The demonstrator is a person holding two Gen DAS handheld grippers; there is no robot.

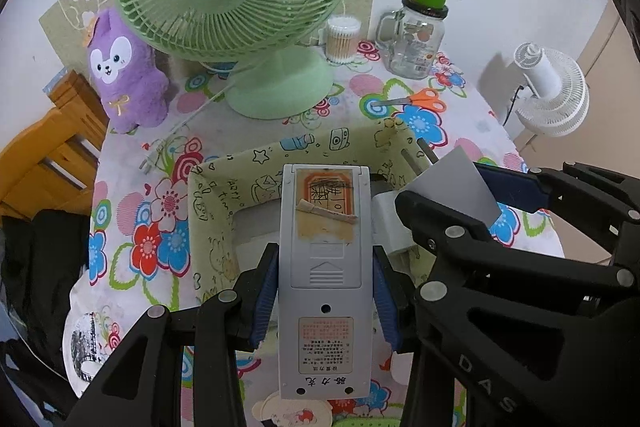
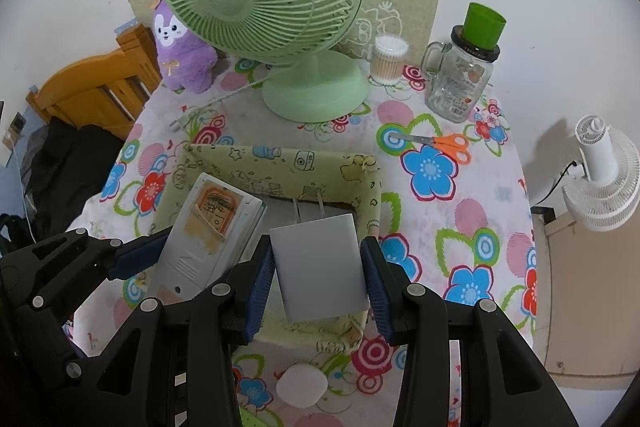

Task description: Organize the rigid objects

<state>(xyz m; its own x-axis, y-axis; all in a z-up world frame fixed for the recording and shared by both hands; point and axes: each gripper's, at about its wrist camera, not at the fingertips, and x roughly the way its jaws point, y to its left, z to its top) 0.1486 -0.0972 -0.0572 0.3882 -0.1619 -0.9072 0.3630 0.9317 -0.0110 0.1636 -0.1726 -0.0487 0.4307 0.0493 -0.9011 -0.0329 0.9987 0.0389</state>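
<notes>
A grey remote control [image 1: 324,267] is clenched in the left claw [image 1: 325,291] above the fabric storage box [image 2: 224,157]; beside it, a grey plug adapter [image 2: 320,267] is gripped by the right claw [image 2: 318,283].

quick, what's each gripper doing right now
Left gripper: closed on the grey remote control.
Right gripper: closed on the grey plug adapter.

1. Left gripper [image 1: 324,291]: matte black plastic linkage arms, angular, with cut-out openings.
2. Fingers [image 1: 265,301]: ribbed blue pads on the inner faces.
3. Silver round pivot screws at the joints.
4. Right gripper [image 2: 318,291]: same black build, blue pads; raised letters "DAS" on one arm.
</notes>
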